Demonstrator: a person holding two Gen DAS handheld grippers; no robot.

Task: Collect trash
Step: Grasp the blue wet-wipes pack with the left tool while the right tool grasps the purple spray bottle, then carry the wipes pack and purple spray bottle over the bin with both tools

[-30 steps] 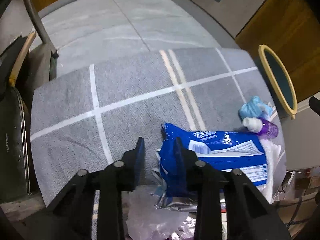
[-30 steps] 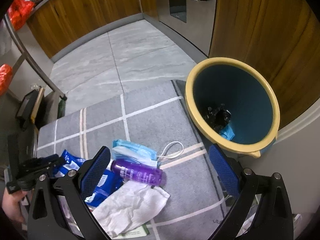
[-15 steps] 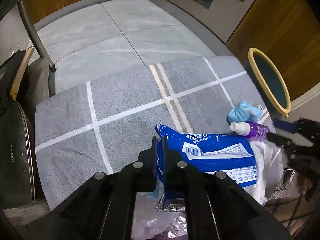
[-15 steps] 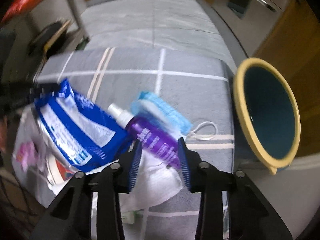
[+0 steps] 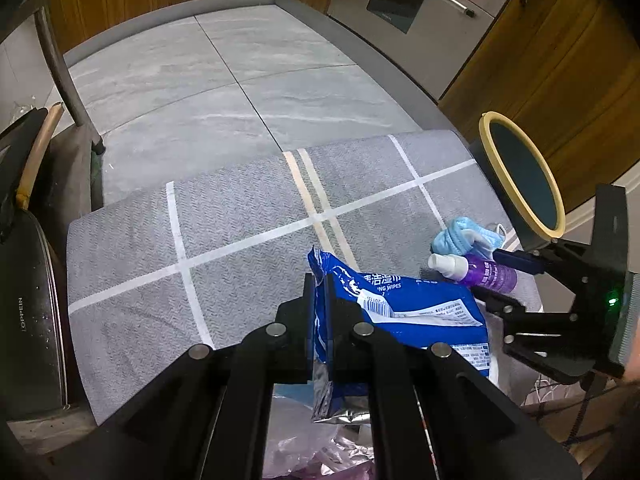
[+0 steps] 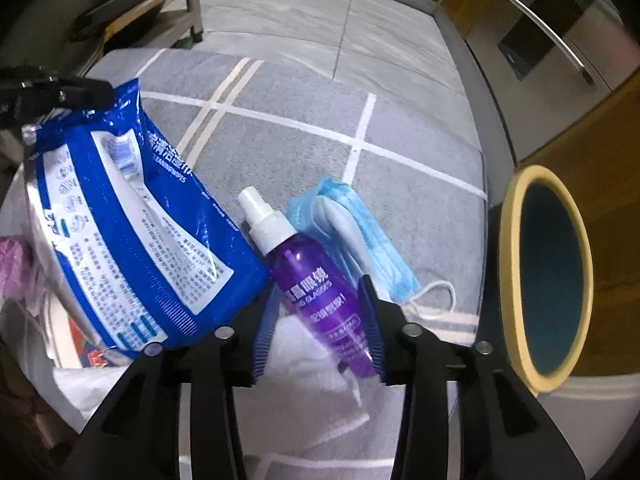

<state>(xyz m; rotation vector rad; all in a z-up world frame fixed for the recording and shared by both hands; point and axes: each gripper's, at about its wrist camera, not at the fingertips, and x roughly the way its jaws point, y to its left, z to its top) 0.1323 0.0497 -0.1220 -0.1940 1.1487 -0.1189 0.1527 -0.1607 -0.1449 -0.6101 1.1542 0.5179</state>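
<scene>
My left gripper (image 5: 320, 292) is shut on the top edge of a blue wet-wipes pack (image 5: 416, 316), which also shows in the right wrist view (image 6: 132, 232). My right gripper (image 6: 320, 300) is closed around a purple spray bottle (image 6: 320, 288) with a white cap, lying on a white cloth (image 6: 304, 364); its pads touch the bottle's sides. The bottle also shows in the left wrist view (image 5: 480, 272). A blue face mask (image 6: 360, 232) lies just beyond the bottle. A yellow-rimmed teal bin (image 6: 548, 276) stands to the right.
All lies on a grey rug with white lines (image 5: 240, 216) over a tiled floor. Wooden cabinets (image 5: 560, 80) and a steel appliance stand behind the bin. A chair leg (image 5: 60, 68) and a dark flat appliance (image 5: 28, 312) are at left. Pink plastic (image 6: 12, 264) lies near the pack.
My left gripper has closed on the wipes pack edge. My right gripper has swung from the bin down to the purple bottle and narrowed around it.
</scene>
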